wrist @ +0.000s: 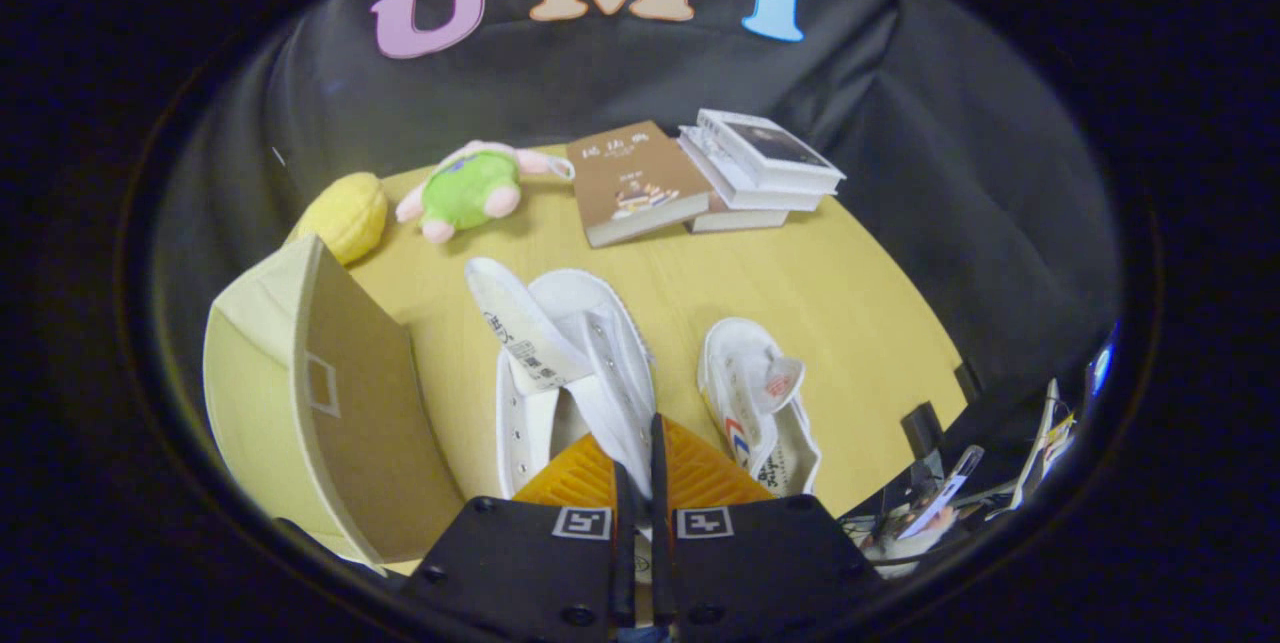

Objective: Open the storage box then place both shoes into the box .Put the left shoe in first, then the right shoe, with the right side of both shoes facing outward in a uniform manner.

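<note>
My gripper is shut on the side wall of a white canvas shoe; a strip of its white upper runs between the two nearly closed fingers. This shoe's tongue sticks up and away from me, toe pointing toward the books. A second white shoe, with red and blue marks on its side, lies on the yellow table just right of the fingers. Left of the fingers stands the cream storage box, with its brown-faced flap swung open toward the shoes.
Beyond the shoes lie a green and pink plush toy, a yellow plush, a brown book and a stack of books. The table's edge runs down the right, with cluttered gear below it.
</note>
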A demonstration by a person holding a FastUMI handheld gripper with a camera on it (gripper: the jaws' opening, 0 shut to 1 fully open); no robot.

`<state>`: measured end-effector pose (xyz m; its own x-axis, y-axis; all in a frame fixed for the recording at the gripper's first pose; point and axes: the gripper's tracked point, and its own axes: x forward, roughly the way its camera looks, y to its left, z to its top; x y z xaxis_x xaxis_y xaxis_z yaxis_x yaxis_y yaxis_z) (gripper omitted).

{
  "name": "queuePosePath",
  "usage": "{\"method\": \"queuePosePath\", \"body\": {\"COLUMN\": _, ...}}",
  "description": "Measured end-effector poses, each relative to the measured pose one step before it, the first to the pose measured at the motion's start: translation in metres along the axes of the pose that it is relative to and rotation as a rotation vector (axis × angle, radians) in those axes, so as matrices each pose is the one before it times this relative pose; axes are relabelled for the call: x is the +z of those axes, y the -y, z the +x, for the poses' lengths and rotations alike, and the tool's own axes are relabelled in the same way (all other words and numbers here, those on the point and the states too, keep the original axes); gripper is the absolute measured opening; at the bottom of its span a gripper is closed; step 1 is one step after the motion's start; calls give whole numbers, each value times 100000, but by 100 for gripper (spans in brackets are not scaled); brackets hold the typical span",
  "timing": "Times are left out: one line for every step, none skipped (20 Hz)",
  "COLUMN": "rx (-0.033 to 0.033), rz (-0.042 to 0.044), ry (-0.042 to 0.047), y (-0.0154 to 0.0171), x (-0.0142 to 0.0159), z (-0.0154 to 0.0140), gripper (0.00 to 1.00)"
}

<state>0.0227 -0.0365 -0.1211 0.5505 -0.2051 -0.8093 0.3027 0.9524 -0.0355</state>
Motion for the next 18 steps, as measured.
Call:
{"method": "queuePosePath", "body": {"rx": -694, "rz": -618, "ry": 3104, "y": 55, "x": 1191, "z": -1149, "gripper": 10}}
{"method": "queuePosePath", "body": {"rx": -579, "rz": -1108, "ry": 3415, "y": -23, "x": 1207, "z": -1060, "gripper": 10}}
{"method": "queuePosePath", "body": {"rx": -326, "rz": -1193, "ry": 3214, "y": -242, "x": 1310, "z": -1092, "gripper": 10}}
{"method": "queuePosePath", "body": {"rx": 233, "rz": -1322, "ry": 3165, "y": -471, "x": 998, "z": -1080, "gripper": 10}}
{"method": "queuePosePath", "body": {"rx": 893, "rz": -924, "ry": 2780, "y": -725, "x": 1066, "z": -1037, "gripper": 10}}
{"method": "queuePosePath", "body": {"rx": 1435, "rz": -945, "ry": 2639, "y": -920, "x": 811, "z": -896, "gripper": 10}}
{"method": "queuePosePath", "body": {"rx": 2057, "rz": -415, "ry": 2124, "y": -1084, "x": 736, "z": -921, "gripper": 10}}
{"method": "queuePosePath", "body": {"rx": 2520, "rz": -472, "ry": 1877, "y": -1108, "x": 490, "z": -459, "gripper": 10}}
{"method": "queuePosePath", "body": {"rx": 3023, "rz": -224, "ry": 509, "y": -1378, "x": 200, "z": -576, "gripper": 10}}
{"method": "queuePosePath", "body": {"rx": 2731, "rz": -311, "ry": 298, "y": -1304, "x": 96, "z": -615, "gripper": 10}}
{"method": "queuePosePath", "body": {"rx": 2163, "rz": -231, "ry": 394, "y": -1227, "x": 164, "z": -514, "gripper": 10}}
{"method": "queuePosePath", "body": {"rx": 1156, "rz": -646, "ry": 374, "y": -990, "x": 113, "z": -403, "gripper": 10}}
{"method": "queuePosePath", "body": {"rx": 195, "rz": -1405, "ry": -99, "y": -893, "x": -67, "z": -407, "gripper": 10}}
{"method": "queuePosePath", "body": {"rx": 305, "rz": -932, "ry": 201, "y": -951, "x": -92, "z": -145, "gripper": 10}}
{"method": "queuePosePath", "body": {"rx": 790, "rz": -506, "ry": -417, "y": -1219, "x": -235, "z": -105, "gripper": 10}}
{"method": "queuePosePath", "body": {"rx": 1415, "rz": -1075, "ry": -933, "y": -1186, "x": -371, "z": -30, "gripper": 10}}
{"method": "queuePosePath", "body": {"rx": 1849, "rz": -327, "ry": -986, "y": -1335, "x": -394, "z": 35, "gripper": 10}}
{"method": "queuePosePath", "body": {"rx": 1700, "rz": 103, "ry": -964, "y": -1289, "x": -370, "z": 156, "gripper": 10}}
